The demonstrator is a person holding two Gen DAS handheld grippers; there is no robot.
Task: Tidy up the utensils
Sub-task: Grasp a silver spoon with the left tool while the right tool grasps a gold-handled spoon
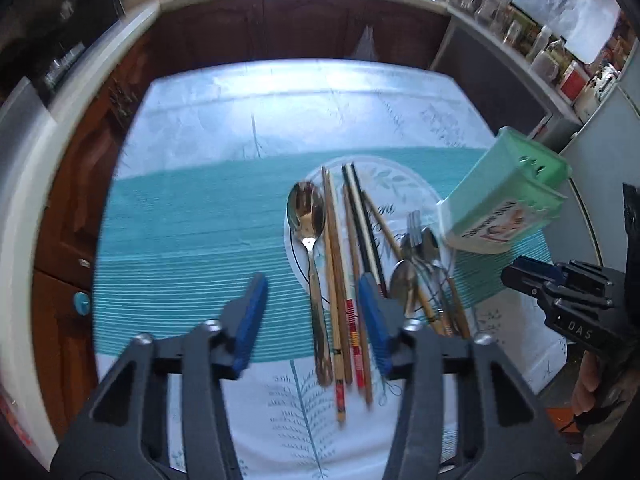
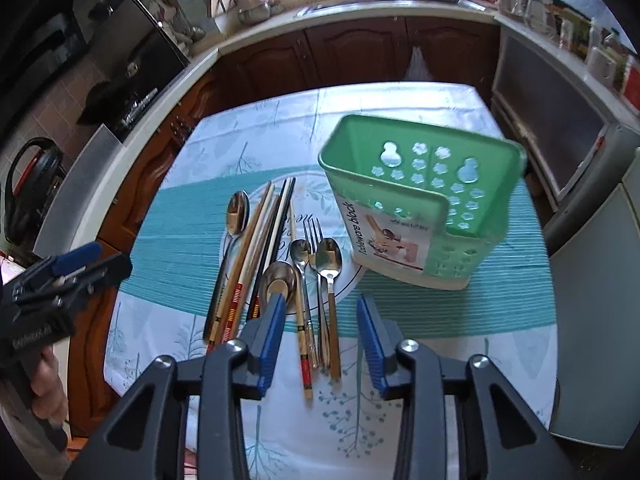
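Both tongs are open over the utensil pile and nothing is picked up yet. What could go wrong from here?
The chopsticks lie packed side by side, so open tongs may pinch several or scatter them. The fork and small spoons overlap; lifting one could drag the others. The green holder stands close beside them, and the right tongs might knock it.

"Tableware block", seemingly, on green holder (image 2: 416, 200)

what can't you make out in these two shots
- Green caddy: its inside floor is hidden by its own front wall in the right wrist view; blurred in the left wrist view.
- Chopsticks: count unclear, overlapping, partly behind the left gripper finger.
- Small spoons and fork: smeared together in the left wrist view.
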